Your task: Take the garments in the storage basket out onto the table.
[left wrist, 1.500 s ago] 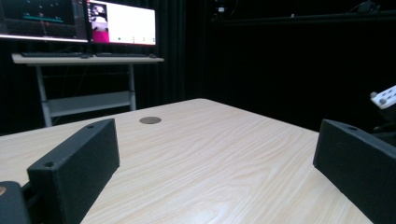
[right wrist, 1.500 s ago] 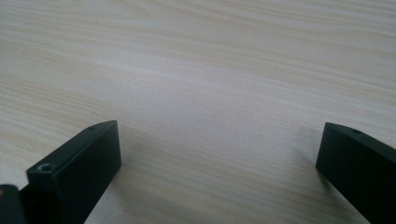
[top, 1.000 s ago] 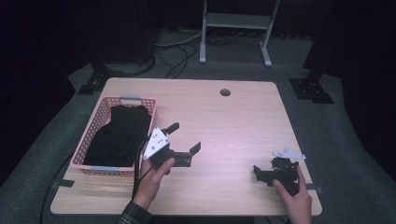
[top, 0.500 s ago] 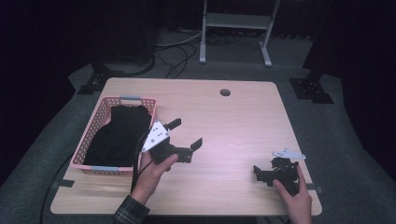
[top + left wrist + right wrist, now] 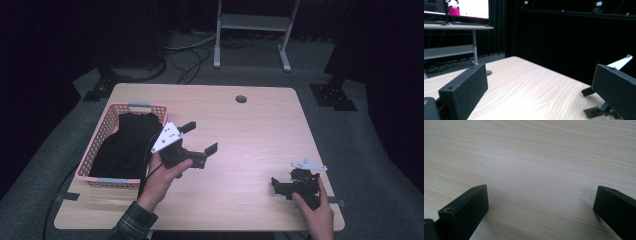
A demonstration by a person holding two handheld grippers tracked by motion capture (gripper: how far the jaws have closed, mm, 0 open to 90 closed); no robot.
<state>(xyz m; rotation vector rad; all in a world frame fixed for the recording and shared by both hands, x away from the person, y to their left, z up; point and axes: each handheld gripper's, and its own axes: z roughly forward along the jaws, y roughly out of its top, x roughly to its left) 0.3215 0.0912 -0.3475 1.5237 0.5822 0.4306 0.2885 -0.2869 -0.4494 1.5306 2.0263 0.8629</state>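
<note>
My left gripper (image 5: 200, 138) is held in a hand above the table's left half, just right of the pink basket (image 5: 106, 126). Its jaws stand wide apart with nothing between them. The left gripper view (image 5: 539, 82) confirms this, with bare wood beyond the jaws. A black cloth (image 5: 125, 147) lies heaped inside the basket. My right gripper (image 5: 280, 187) rests low at the table's front right in the other hand. It is open over bare tabletop (image 5: 541, 202), and it appears again at the right edge of the left gripper view (image 5: 599, 110).
The wooden table (image 5: 260, 135) has a round cable hole (image 5: 241, 99) near its far edge. A metal stand (image 5: 250, 22) and cables lie on the floor behind. A desk with a lit monitor (image 5: 461, 10) stands farther back.
My left gripper has risen slightly and drifted a little away from the person. The right gripper has not moved.
</note>
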